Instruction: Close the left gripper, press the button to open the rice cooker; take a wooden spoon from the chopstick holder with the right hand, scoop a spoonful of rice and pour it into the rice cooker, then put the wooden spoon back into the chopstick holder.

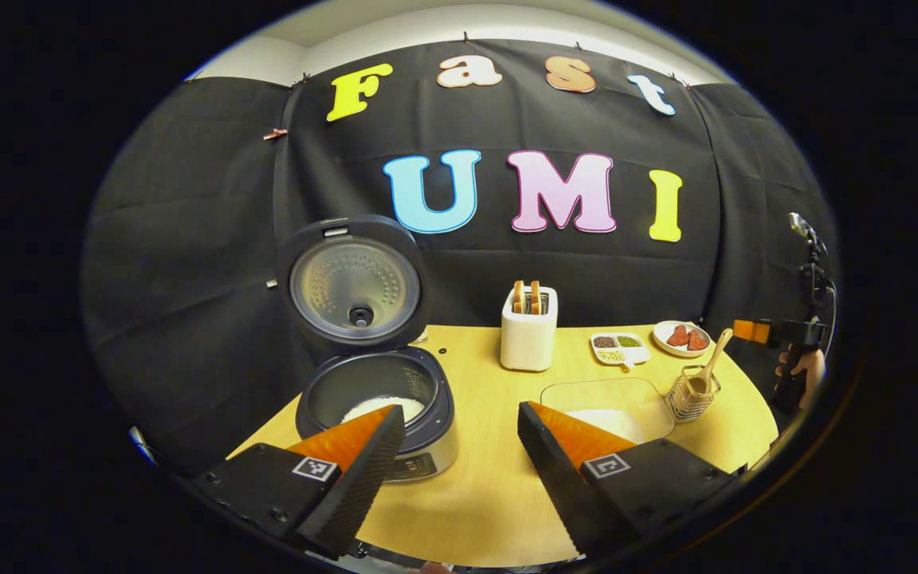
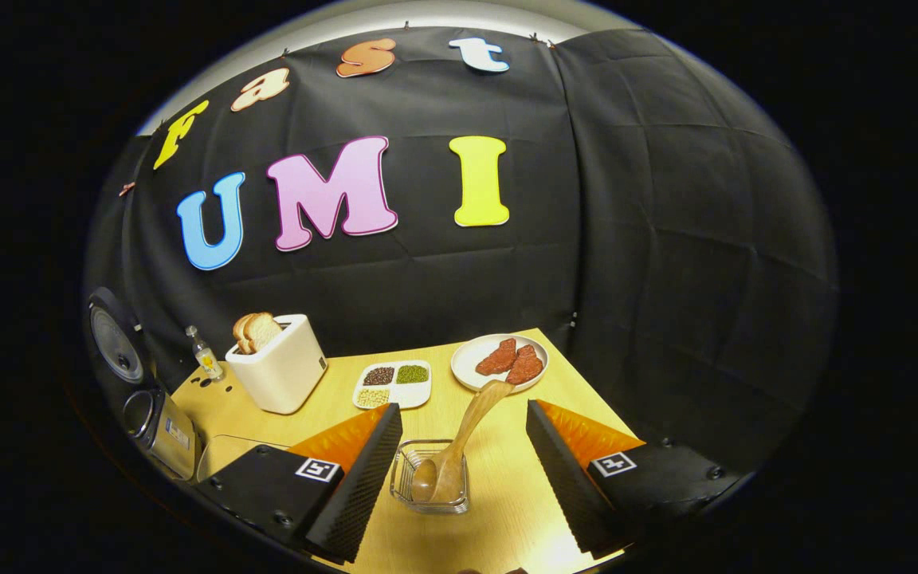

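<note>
Seen from the left tool (image 1: pixel 453 430), whose fingers stand wide apart with nothing between them, the dark round rice cooker (image 1: pixel 375 402) sits at about ten o'clock on the pale wooden bench (image 1: pixel 491 486), lid raised, white rice visible in its pot. The right tool (image 2: pixel 463 434), fingers likewise spread and empty, hangs over the clear wire-ribbed chopstick holder (image 2: pixel 431 478), where the light wooden spoon (image 2: pixel 459 446) stands bowl down, handle leaning toward one o'clock. A clear shallow dish of rice (image 1: pixel 606 402) lies just beside the holder. Judging from this, every step looks done, the spoon already returned.
</note>
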